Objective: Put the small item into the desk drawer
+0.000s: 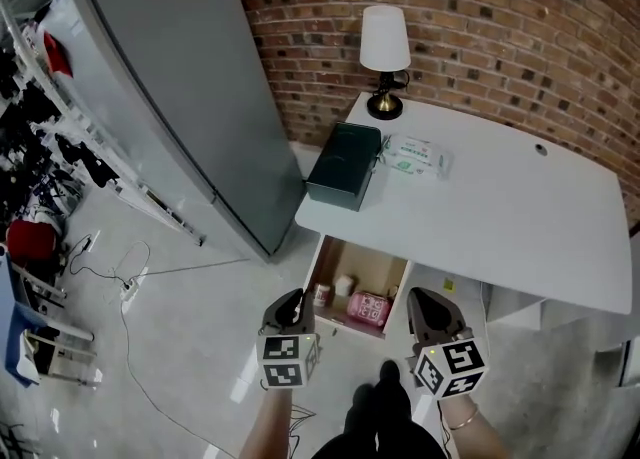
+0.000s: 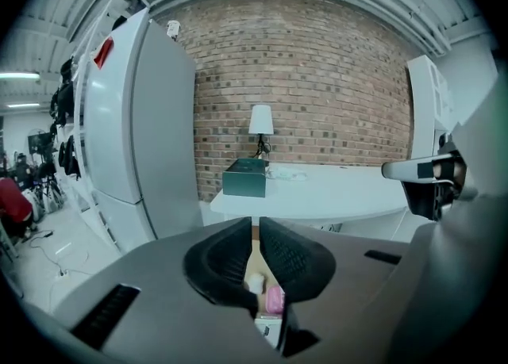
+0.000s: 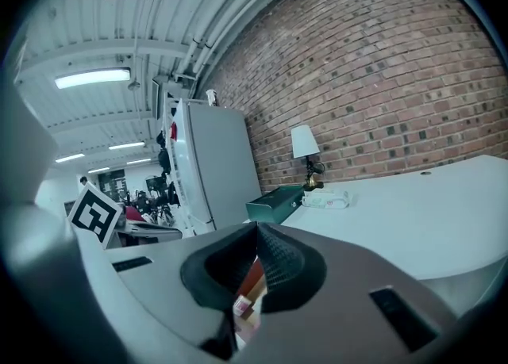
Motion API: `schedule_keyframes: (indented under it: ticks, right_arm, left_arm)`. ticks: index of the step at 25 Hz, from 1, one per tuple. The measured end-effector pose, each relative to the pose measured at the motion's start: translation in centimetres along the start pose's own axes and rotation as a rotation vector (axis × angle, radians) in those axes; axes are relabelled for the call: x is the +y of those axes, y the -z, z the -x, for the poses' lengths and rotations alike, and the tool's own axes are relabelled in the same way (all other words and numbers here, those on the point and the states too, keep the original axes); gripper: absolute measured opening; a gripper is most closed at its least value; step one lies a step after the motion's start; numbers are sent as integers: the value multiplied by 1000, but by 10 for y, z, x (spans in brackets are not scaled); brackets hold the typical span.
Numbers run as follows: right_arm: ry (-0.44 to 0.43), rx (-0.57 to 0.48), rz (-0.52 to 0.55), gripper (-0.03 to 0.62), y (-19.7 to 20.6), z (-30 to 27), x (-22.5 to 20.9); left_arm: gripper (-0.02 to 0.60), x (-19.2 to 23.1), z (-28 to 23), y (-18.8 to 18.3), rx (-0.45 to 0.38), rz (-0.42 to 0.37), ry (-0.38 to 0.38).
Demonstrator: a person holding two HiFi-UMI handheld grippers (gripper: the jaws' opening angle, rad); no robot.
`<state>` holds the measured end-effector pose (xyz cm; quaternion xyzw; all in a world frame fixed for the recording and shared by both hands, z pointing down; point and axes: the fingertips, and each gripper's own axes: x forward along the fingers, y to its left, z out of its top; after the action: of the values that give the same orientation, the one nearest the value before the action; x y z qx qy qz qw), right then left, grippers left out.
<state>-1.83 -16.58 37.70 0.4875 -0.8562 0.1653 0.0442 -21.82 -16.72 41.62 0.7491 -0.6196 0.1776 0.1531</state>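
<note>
Head view: my left claw (image 1: 293, 303) and right claw (image 1: 422, 302) hang just short of the open drawer (image 1: 314, 272). The pink item (image 1: 369, 309) already lies inside, between them.

Left gripper view: this claw (image 2: 255, 234) is pinched together, empty.

Right gripper view: this claw (image 3: 255, 235) is closed too, empty.

A skewed one-sided push could jam the drawer.

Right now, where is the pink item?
In the head view, the pink item lies in the open drawer, right of a small white jar, below the desk's front edge.
</note>
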Motion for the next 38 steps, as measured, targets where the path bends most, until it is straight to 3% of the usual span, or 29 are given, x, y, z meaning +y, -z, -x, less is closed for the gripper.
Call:
schedule_keyframes:
  ticks: [18,38]
  right_arm:
    - [-29,-54,54,5,-20,48,51]
    - [-34,-80,86,5,-25,62,82]
  left_arm:
    - [41,9,109,-22,-155,49,-43]
    - [40,25,138,-22,-198,56,-35]
